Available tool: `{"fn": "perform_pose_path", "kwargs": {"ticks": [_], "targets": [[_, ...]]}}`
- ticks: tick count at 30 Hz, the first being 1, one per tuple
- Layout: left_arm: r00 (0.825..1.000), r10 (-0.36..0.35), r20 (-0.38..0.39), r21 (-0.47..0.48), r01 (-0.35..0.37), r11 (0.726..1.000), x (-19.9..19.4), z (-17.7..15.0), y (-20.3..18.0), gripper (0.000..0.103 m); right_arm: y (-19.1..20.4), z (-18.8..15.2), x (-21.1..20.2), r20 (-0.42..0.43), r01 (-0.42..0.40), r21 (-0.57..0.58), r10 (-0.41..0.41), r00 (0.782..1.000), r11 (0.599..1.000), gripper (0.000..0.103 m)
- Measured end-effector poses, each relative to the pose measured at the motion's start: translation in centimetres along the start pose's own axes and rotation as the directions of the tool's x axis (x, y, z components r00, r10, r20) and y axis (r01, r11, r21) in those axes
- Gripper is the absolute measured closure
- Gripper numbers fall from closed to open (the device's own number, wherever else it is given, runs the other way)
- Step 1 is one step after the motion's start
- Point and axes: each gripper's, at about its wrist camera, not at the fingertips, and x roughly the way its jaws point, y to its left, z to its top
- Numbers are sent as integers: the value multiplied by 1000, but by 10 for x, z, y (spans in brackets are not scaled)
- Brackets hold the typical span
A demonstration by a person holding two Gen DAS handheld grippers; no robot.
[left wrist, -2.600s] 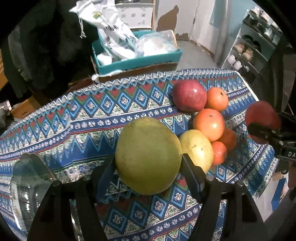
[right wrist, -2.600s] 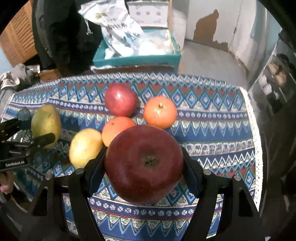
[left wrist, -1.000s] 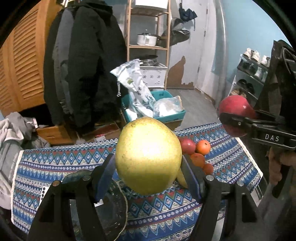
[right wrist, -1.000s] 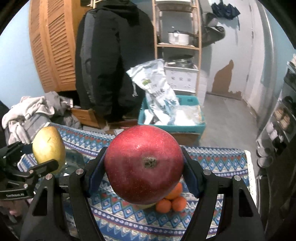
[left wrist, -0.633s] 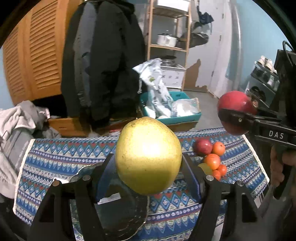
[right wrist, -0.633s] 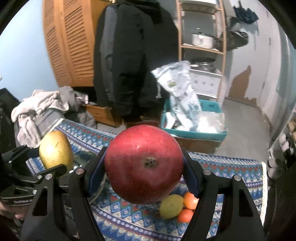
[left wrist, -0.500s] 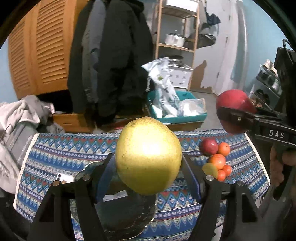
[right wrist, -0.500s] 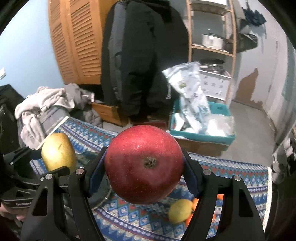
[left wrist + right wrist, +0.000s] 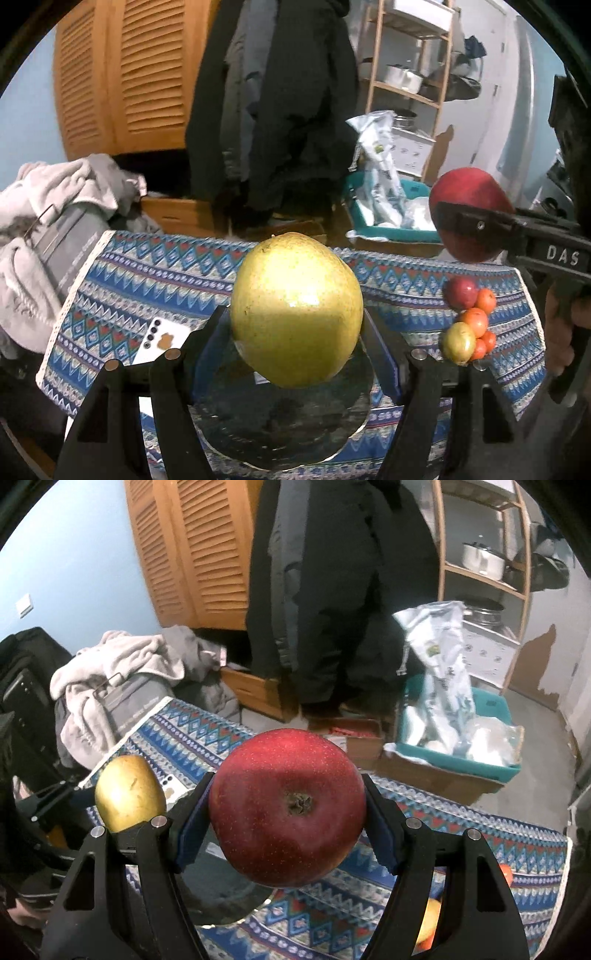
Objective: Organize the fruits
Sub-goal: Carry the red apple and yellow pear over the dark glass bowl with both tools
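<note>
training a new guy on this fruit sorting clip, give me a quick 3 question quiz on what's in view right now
1. True or false: the left tongs are shut on a yellow-green pear.
2. Multiple choice: what do the right tongs hold? A) an orange B) a red apple C) nothing
3. Short answer: what lies on the patterned tablecloth just left of the glass plate?

Key
1. True; the pear is clamped between both pads, above the plate.
2. B; the red apple is gripped from both sides, off the table.
3. A white phone, lying camera side up. The remaining fruit pile sits at the table's right end.
</note>
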Motion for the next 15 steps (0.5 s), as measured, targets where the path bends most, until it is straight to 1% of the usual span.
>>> {"fn": "perform_pose_path", "kwargs": {"ticks": [7,11,15], "targets": [[998,42,-52,-28,-44,999,18,-12,23,30,22,3,33,-57,-40,-17,39,998,999,28],[992,51,-115,-60,-58,996,38,-22,37,30,32,-1,51,-95,-55,-30,52,994,998,28],[981,71,-181,-85,-88,993,61,-34,50,30,39,-7,71,-143,-65,-33,60,988,997,28]]}}
